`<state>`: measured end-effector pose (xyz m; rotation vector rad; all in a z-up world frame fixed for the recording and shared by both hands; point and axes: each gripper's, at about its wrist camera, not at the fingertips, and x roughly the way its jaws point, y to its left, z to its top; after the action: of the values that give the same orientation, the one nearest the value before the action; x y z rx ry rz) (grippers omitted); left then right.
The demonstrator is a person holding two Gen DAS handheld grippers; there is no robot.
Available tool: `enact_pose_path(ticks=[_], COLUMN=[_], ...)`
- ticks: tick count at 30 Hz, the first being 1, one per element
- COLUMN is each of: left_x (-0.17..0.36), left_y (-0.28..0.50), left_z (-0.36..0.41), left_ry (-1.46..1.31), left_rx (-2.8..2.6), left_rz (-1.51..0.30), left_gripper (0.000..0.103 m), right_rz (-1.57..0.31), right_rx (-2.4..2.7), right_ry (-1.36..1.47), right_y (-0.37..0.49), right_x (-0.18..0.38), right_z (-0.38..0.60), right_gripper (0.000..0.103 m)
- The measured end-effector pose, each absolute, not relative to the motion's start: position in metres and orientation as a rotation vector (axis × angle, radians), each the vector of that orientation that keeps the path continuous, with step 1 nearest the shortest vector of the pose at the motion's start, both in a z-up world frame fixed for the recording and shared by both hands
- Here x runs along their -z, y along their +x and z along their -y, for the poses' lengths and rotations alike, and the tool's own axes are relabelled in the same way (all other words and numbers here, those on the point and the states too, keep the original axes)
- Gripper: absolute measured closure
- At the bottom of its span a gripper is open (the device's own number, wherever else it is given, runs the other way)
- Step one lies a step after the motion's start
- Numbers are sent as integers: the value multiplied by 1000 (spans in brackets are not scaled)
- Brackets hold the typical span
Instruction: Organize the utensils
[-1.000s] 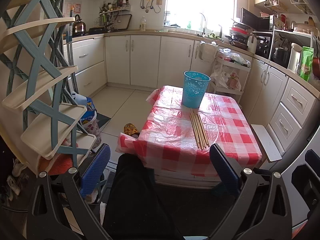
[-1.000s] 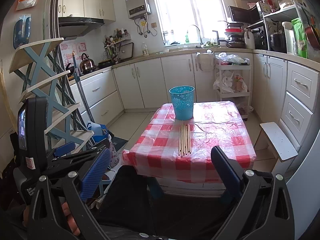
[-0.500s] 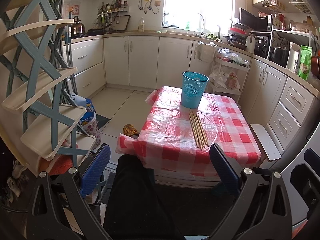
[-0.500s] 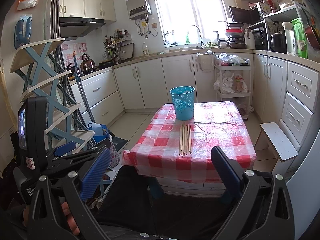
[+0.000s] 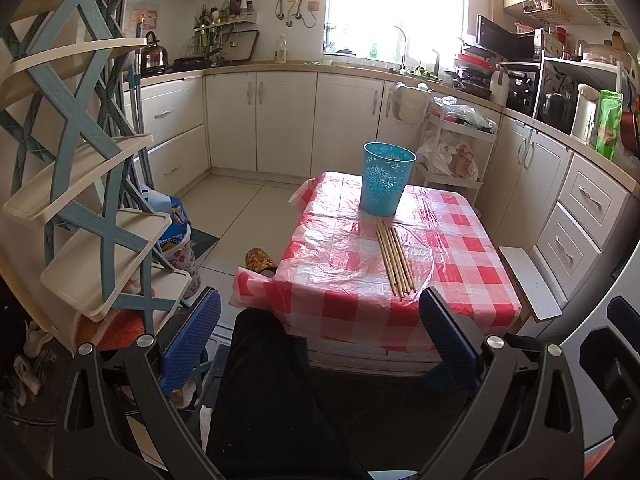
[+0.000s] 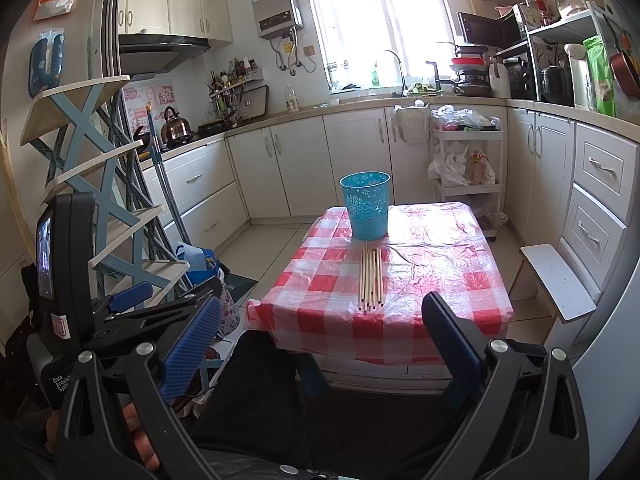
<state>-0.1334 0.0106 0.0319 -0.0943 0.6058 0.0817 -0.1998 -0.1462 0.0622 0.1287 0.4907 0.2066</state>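
Observation:
Several wooden chopsticks point(image 5: 395, 259) lie side by side on a red-and-white checked tablecloth point(image 5: 460, 264); they also show in the right wrist view point(image 6: 371, 277). A blue plastic cup point(image 5: 386, 178) stands upright just behind them, also seen from the right point(image 6: 366, 205). My left gripper point(image 5: 320, 332) is open and empty, held low in front of the table's near edge. My right gripper point(image 6: 322, 334) is open and empty, also short of the table. The left gripper's body appears at the left of the right wrist view point(image 6: 132, 312).
A blue and cream shelf rack point(image 5: 80, 184) stands at the left. White cabinets point(image 5: 280, 120) line the back and right. A white bench point(image 5: 528, 280) sits right of the table. A white trolley point(image 6: 466, 160) stands behind it. The person's dark-clothed leg point(image 5: 264, 380) is below.
The left wrist view has drifted slightly, so the table sits a little left in frame. The chopsticks and cup have not moved. Both grippers stay open.

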Motion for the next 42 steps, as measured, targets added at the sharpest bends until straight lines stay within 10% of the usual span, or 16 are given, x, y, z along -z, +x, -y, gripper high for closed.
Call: enact_pose_path(ticks=[36,42], left_x=[46,67], left_y=[26,78], left_z=[-10,-5], left_ry=[-108,-119], left_rx=[-9,-27], left_rz=[-820,-875], left_gripper=[8,8], right_rz=[-687,-822], right_rx=[-145,-170], right_ry=[59,110], right_y=[-4,101], right_x=[8,65], right_z=[181,196], right_gripper=[7,54])
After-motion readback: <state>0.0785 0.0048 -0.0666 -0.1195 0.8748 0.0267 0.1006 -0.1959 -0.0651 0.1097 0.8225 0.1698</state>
